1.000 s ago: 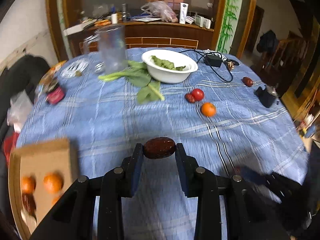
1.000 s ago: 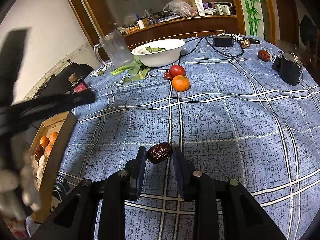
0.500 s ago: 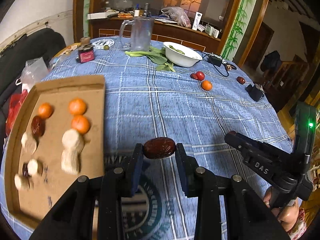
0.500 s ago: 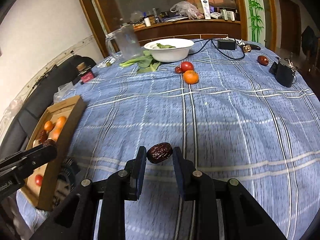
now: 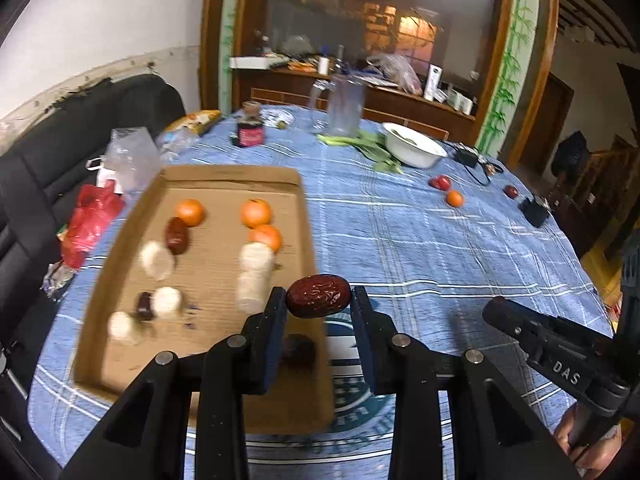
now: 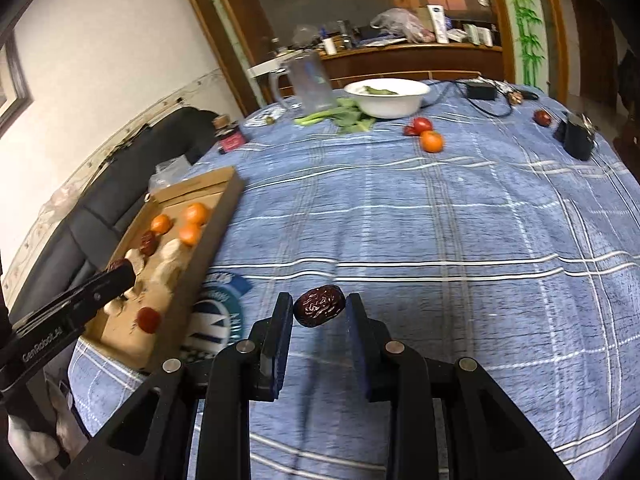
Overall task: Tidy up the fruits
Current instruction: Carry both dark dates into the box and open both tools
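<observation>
My left gripper (image 5: 318, 300) is shut on a dark red date (image 5: 318, 295) and holds it above the near right edge of a cardboard tray (image 5: 224, 176). The tray holds three tangerines (image 5: 256, 213), dates (image 5: 176, 235) and pale round pieces (image 5: 256, 258). My right gripper (image 6: 319, 307) is shut on another wrinkled date (image 6: 319, 305) above the blue cloth, right of the tray (image 6: 224, 196). The left gripper also shows in the right wrist view (image 6: 120, 276) over the tray. A tangerine (image 6: 432, 141), a tomato (image 6: 422, 124) and a date (image 6: 542, 117) lie far across the table.
A white bowl of greens (image 6: 386, 96), leafy stalks (image 6: 340, 114) and a clear pitcher (image 6: 310, 80) stand at the far side. A black charger and cable (image 6: 482, 90) and a black box (image 6: 578, 140) sit far right. A black sofa with bags (image 5: 92, 216) flanks the tray.
Both grippers have swung left toward the tray, each still holding its date. The left one has come over the tray's near right edge.
</observation>
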The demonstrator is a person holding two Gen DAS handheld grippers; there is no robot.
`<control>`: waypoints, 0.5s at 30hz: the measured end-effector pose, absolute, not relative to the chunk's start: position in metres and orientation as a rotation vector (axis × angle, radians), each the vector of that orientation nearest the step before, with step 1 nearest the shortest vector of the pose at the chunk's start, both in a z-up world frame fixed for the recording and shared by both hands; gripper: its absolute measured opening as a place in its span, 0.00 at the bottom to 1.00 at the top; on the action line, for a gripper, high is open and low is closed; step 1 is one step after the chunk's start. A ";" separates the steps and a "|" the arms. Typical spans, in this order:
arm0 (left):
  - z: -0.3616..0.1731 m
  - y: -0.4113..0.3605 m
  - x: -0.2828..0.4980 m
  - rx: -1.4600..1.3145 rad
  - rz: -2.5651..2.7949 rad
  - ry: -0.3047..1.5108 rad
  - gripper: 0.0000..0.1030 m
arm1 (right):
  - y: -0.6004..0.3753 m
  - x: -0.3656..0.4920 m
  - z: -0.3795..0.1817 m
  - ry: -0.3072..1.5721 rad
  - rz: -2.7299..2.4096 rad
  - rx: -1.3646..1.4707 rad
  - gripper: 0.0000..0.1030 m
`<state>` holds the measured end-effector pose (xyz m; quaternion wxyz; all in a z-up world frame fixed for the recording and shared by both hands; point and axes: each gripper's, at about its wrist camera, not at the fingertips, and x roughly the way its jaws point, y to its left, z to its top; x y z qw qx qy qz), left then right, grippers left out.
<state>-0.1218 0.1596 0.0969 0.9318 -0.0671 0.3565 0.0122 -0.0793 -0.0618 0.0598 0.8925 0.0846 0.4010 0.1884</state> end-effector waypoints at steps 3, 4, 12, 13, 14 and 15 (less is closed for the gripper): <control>0.098 0.173 -0.129 -0.136 0.052 0.714 0.31 | -0.043 -0.085 0.065 0.827 0.415 0.150 0.28; 0.098 0.178 -0.130 -0.136 0.063 0.711 0.31 | -0.037 -0.086 0.067 0.826 0.422 0.142 0.28; 0.092 0.213 -0.139 -0.157 0.134 0.701 0.31 | 0.012 -0.089 0.073 0.822 0.477 0.065 0.29; 0.091 0.218 -0.139 -0.162 0.143 0.700 0.31 | 0.018 -0.088 0.074 0.823 0.485 0.060 0.29; 0.090 0.224 -0.138 -0.168 0.151 0.701 0.31 | 0.025 -0.087 0.075 0.824 0.496 0.055 0.29; 0.089 0.230 -0.137 -0.177 0.158 0.704 0.31 | 0.030 -0.085 0.075 0.825 0.504 0.051 0.29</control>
